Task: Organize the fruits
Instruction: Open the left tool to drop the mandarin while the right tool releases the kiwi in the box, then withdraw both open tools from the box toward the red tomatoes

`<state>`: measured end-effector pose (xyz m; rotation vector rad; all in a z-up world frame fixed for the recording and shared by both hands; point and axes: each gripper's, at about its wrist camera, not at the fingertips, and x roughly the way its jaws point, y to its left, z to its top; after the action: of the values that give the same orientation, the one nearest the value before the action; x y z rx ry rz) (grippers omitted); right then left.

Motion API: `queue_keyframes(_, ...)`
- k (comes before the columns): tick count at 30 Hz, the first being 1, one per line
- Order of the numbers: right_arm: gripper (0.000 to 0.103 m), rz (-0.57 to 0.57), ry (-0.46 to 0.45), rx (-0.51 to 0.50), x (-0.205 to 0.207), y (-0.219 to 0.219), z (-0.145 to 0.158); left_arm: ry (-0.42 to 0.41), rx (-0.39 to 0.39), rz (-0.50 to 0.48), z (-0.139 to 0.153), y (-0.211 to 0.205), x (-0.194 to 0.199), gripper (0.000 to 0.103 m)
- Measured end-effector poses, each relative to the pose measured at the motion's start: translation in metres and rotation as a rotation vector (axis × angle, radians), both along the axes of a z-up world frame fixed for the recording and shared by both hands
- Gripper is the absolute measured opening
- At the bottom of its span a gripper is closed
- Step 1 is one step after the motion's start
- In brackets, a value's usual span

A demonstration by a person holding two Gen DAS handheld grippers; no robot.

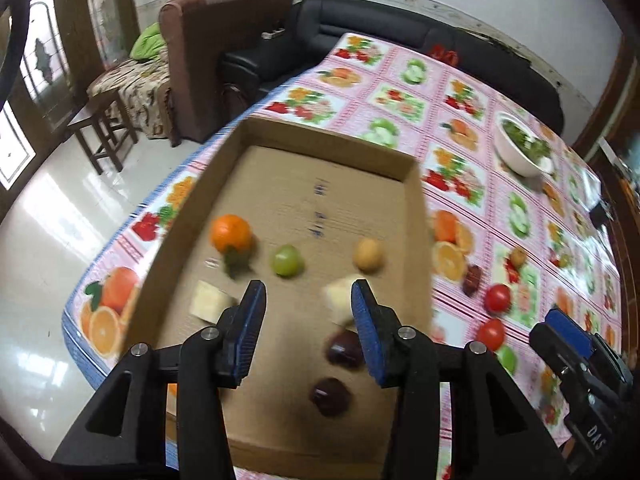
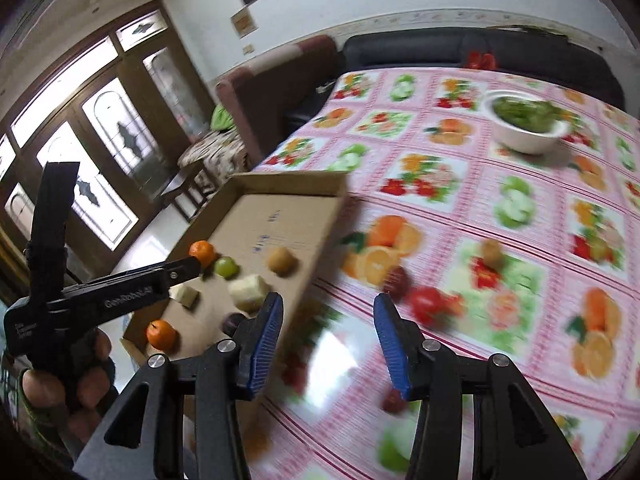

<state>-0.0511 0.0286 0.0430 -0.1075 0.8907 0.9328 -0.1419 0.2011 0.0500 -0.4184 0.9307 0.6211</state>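
Both views are smeared by motion; edges are soft, the right wrist view worst.

Left gripper [image 1: 308,300]: we see its blue pads parted with nothing between them, hanging over the shallow cardboard box [image 1: 418,216]. The box sits on a table under a fruit-print tablecloth [image 1: 404,100], whose printed fruit is easy to confuse with real pieces.

Inside the box we count an orange [image 1: 231,233] with a leaf, a green round fruit [image 1: 286,260], and a tan round fruit [image 1: 368,255] in a row. Nearer the gripper lie a pale cut chunk [image 1: 210,300], a second pale chunk [image 1: 340,298] partly behind the right-hand pad, and two dark purple fruits [image 1: 344,348] [image 1: 331,397], the upper one partly covered by the same finger. The right wrist view shows a second orange [image 2: 161,334] by the near corner of the box, cut off in the left view.

Right gripper [image 2: 328,312]: jaws apart, empty, over bare tablecloth just beside the box.

Loose on the cloth: two red tomatoes [image 1: 498,298] [image 1: 491,333], a dark fruit [image 1: 472,279], a small tan fruit [image 1: 519,257]. We cannot tell what the green shape [image 1: 508,358] at the left gripper's arm is.

A white bowl [image 1: 516,156] of greens stands at the far side. A hand [image 2: 60,384] grips the left tool, mostly out of frame.
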Motion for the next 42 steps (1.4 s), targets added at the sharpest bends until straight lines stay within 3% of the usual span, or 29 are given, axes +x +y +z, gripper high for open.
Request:
queue_keyframes(6,0.049,-0.127,0.004,0.004,0.016,-0.071,0.003,0.001,-0.018,-0.08,0.002,-0.038,0.015,0.043)
queue_keyframes(16,0.049,-0.264,0.017,0.021,0.027,-0.143,0.003,0.022,-0.047,-0.204,-0.005,-0.091,0.029,0.042)
queue_keyframes(28,0.05,-0.329,0.031,0.023,0.04,-0.173,-0.006,0.024,-0.088,-0.265,-0.013,-0.11,0.039,0.042)
queue_keyframes(42,0.05,-0.364,0.037,-0.002,0.079,-0.173,-0.02,0.042,-0.134,-0.321,-0.029,-0.121,0.065,0.042)
